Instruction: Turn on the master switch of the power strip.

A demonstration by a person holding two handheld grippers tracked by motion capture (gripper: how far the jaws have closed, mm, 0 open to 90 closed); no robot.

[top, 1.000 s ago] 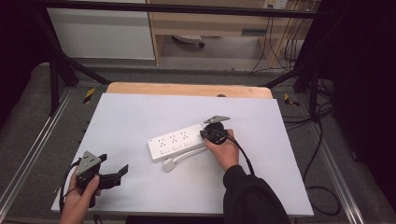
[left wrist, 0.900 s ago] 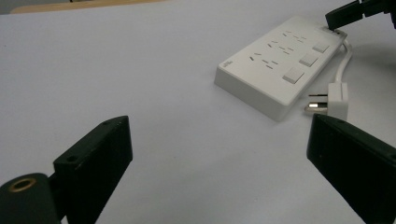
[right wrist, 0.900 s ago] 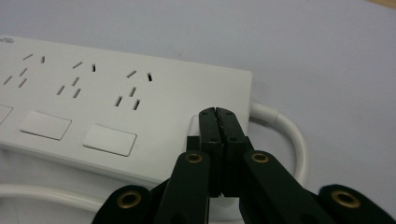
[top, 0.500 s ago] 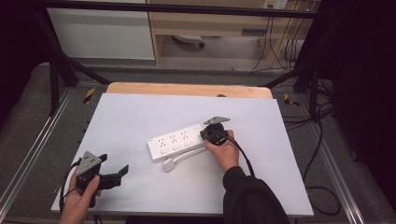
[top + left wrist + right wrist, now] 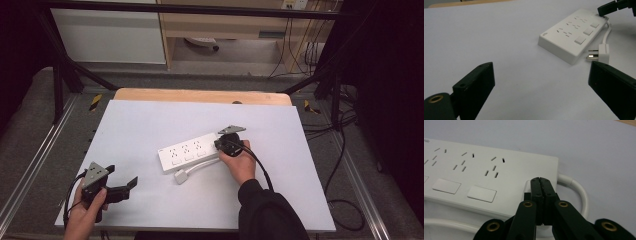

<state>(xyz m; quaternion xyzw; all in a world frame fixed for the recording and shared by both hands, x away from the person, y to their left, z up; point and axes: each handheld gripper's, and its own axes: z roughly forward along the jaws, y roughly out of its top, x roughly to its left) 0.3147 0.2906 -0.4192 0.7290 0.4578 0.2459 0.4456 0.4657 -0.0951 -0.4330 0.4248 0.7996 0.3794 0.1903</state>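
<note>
Nothing has shifted since the earlier frames: the power strip (image 5: pixel 189 153) lies mid-table, its plug (image 5: pixel 603 52) beside its near edge. Your right gripper (image 5: pixel 541 182), jaws pressed together on nothing, rests its tip on the strip's third switch (nearest the cord end), so press straight down. Your left gripper (image 5: pixel 112 187) waits wide open and empty, well away toward you.

The left hand-held gripper (image 5: pixel 131 184) is held near-left with jaws spread wide; the right hand-held gripper (image 5: pixel 217 145) is pressed closed mid-scene.
</note>
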